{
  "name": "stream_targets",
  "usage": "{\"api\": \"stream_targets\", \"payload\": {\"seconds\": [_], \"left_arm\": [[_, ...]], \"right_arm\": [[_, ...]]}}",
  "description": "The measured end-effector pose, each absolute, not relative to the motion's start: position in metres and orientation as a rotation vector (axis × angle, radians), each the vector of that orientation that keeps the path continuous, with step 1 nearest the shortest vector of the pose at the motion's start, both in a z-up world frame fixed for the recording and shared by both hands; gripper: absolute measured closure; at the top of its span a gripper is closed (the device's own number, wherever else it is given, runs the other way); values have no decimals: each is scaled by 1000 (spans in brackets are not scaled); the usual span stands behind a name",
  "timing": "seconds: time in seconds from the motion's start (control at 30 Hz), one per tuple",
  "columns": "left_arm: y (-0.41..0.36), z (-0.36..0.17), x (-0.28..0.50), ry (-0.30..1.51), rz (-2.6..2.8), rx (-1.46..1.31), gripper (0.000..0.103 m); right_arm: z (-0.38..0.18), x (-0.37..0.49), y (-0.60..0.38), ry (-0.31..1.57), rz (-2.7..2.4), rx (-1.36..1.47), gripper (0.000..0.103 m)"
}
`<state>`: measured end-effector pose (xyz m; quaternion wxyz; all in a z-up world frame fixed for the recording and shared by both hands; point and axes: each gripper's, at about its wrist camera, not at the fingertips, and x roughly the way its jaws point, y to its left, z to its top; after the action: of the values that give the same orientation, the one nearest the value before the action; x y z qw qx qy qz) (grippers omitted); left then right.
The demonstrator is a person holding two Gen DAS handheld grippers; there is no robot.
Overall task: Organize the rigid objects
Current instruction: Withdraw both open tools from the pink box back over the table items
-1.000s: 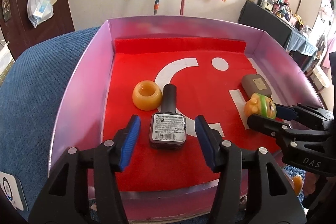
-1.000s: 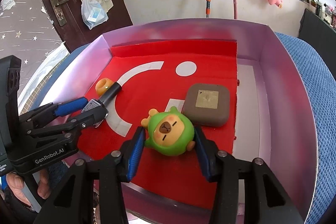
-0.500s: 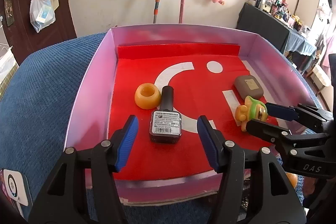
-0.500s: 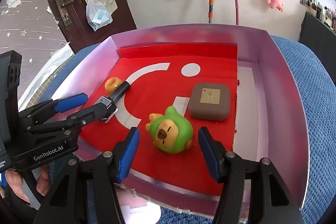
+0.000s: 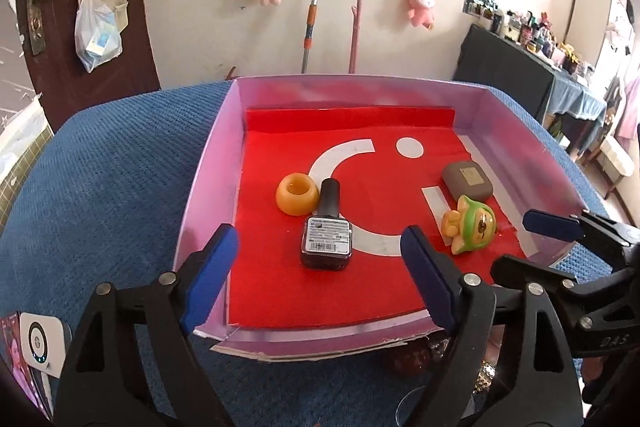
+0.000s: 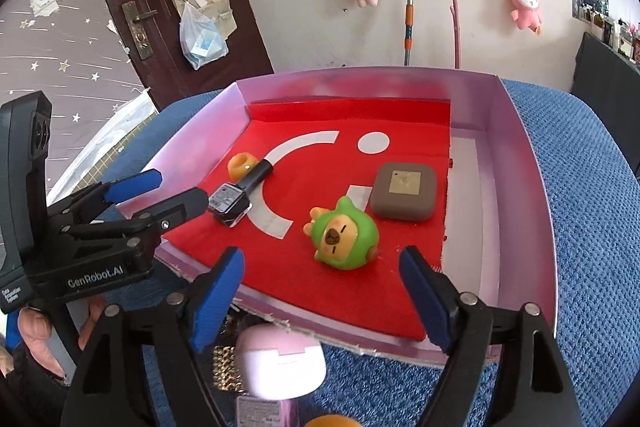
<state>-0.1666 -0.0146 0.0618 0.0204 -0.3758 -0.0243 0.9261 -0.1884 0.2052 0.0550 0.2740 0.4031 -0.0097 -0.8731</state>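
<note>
Below the pink cardboard tray (image 6: 524, 163), only your right view shows a half-hidden white-pink case (image 6: 280, 367); both your left gripper (image 5: 320, 279) and right gripper (image 6: 320, 291) are opening, empty.

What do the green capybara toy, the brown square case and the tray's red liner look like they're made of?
Green capybara toy: probably soft vinyl or rubber, glossy moulded skin with highlights.
Brown square case: likely matte plastic or silicone, rounded corners, paler square label on top.
Red liner: looks like felt or flocked card, dull, with no glare; the tray wall looks like shiny coated cardboard.
</note>
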Motion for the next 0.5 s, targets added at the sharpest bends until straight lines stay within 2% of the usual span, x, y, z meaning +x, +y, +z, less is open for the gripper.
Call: {"api": "stream_targets", "payload": {"seconds": [0.1,0.37,0.5], "left_arm": [[-19,64,-164,-99,2878,-1165,20],[-23,67,-157,-100,2893,-1167,20],[-23,68,-152,-96,2902,-1160,20]], "right_arm": [[58,-184,206,-30,-2346,1069,11],[65,-173,208,-42,-2345,1034,1],[68,-169,208,-39,-2347,1020,0]]}}
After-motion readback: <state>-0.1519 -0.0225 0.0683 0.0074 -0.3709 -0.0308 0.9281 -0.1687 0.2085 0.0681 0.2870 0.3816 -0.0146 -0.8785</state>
